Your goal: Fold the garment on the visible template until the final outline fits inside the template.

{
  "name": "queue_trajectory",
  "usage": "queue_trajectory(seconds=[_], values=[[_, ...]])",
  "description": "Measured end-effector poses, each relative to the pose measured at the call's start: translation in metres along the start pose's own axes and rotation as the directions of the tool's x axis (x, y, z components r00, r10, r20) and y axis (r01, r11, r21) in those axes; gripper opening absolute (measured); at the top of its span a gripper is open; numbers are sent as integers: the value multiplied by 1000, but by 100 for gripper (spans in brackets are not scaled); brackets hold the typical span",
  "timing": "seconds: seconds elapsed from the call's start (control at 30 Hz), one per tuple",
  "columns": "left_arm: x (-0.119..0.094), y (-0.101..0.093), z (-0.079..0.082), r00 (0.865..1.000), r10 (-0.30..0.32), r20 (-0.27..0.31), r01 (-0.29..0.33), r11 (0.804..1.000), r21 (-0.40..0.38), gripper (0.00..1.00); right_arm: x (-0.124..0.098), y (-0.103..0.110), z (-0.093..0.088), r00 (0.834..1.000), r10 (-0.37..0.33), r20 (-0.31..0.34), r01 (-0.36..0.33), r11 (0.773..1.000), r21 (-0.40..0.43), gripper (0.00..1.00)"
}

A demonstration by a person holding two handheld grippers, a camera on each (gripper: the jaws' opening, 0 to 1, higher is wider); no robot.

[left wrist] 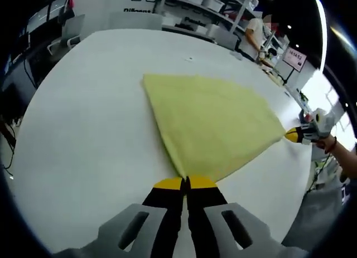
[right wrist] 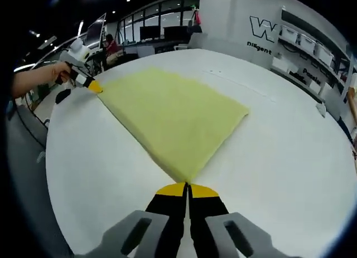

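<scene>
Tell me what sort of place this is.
Probably a lab or workshop in an open-plan office. A yellow cloth lies on a big white table, held at two corners by the left gripper and right gripper; shelves of bins and monitors stand behind.

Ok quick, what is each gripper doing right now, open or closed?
Left gripper: closed on a corner of the yellow cloth.
Right gripper: closed on another corner of the same cloth.
</scene>
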State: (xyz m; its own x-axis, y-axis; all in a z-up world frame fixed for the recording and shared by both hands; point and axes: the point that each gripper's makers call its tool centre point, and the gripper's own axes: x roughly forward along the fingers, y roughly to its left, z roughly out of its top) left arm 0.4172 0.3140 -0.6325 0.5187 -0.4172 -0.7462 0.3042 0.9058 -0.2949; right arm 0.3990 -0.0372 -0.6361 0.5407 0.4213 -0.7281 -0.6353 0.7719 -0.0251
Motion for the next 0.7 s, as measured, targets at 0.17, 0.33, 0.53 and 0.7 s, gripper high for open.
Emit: queue_trajectory(seconds=[0.17,0.33,0.53,0.7], values=[[-5,-3,-9,1000,-2,-3,2,1000,-4,2,-5,7,-7,1000,3,-5,-3,1000,25,0],[-9,-6,-15,1000,-7,-7,7,1000,-6,2,-11,12,-12,1000,4,-1,-4,999,50,0],[-10,-7,-20,1000,-12,-7,12,1000,0,1,-16,17,-17,1000,3,-6,-3,997,73,0],[-13,-7,-24,1000,-13,-15,14,1000,9,2,-19,20,-20,1000,5,-7,-4,997,81,0]])
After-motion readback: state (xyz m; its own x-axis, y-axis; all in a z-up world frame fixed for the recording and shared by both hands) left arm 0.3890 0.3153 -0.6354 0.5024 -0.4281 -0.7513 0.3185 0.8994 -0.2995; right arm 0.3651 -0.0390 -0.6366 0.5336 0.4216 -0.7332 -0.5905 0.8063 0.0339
